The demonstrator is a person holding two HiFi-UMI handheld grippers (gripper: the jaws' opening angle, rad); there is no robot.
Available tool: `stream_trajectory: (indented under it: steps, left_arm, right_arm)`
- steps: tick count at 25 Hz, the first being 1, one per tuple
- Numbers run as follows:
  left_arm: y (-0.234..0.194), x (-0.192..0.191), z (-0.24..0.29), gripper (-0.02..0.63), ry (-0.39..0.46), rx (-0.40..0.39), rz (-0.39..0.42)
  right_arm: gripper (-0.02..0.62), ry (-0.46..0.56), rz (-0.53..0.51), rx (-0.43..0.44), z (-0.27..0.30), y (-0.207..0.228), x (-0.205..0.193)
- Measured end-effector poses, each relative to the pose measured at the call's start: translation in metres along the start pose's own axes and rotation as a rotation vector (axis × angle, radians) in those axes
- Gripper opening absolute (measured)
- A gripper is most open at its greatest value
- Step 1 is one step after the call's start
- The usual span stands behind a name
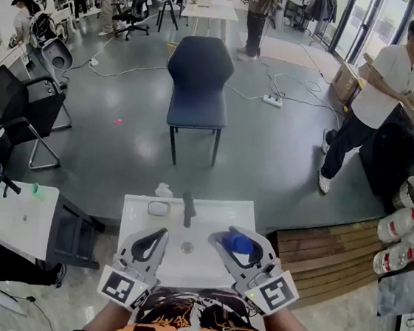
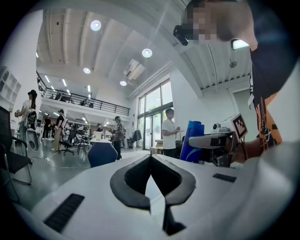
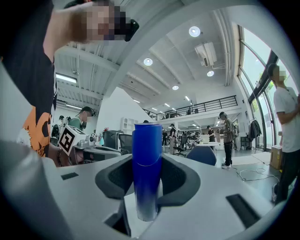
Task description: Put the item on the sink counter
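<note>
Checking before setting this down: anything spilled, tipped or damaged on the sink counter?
Nothing stands out: the sink counter shows no spill, and the small white bottle stands beside the faucet.

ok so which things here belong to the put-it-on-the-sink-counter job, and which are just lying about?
In the job:
- bottle, blue, gripped in the right tongs
- sink counter, under both tongs

Lying about:
- faucet
- chair
- power strip on the floor
- left tongs, shut and empty
</note>
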State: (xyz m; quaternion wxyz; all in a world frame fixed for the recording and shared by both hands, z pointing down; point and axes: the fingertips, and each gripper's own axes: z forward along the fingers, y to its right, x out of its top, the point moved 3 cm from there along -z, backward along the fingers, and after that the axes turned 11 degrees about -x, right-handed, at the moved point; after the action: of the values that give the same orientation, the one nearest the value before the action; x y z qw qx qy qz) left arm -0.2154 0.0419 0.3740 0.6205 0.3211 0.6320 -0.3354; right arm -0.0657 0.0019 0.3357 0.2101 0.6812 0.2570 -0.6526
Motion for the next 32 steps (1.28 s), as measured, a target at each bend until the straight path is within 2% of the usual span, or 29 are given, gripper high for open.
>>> stream_trajectory:
  steps: [12, 19, 32]
  left_arm:
    - [-0.002, -0.003, 0.0, 0.015, -0.006, 0.006, -0.009]
    - [-0.003, -0.007, 0.004, 0.015, -0.021, 0.001, -0.017]
    - [-0.006, -0.016, 0.014, 0.015, -0.042, 0.001, -0.027]
  right_arm:
    - [0.158, -0.006, 0.006, -0.001, 0.002, 0.0, -0.004]
    - [0.158, 0.0, 0.06, -0.038, 0.001, 0.013, -0.004]
    - [0.158, -0.036, 0.065, -0.048, 0.003, 0.026, -0.022]
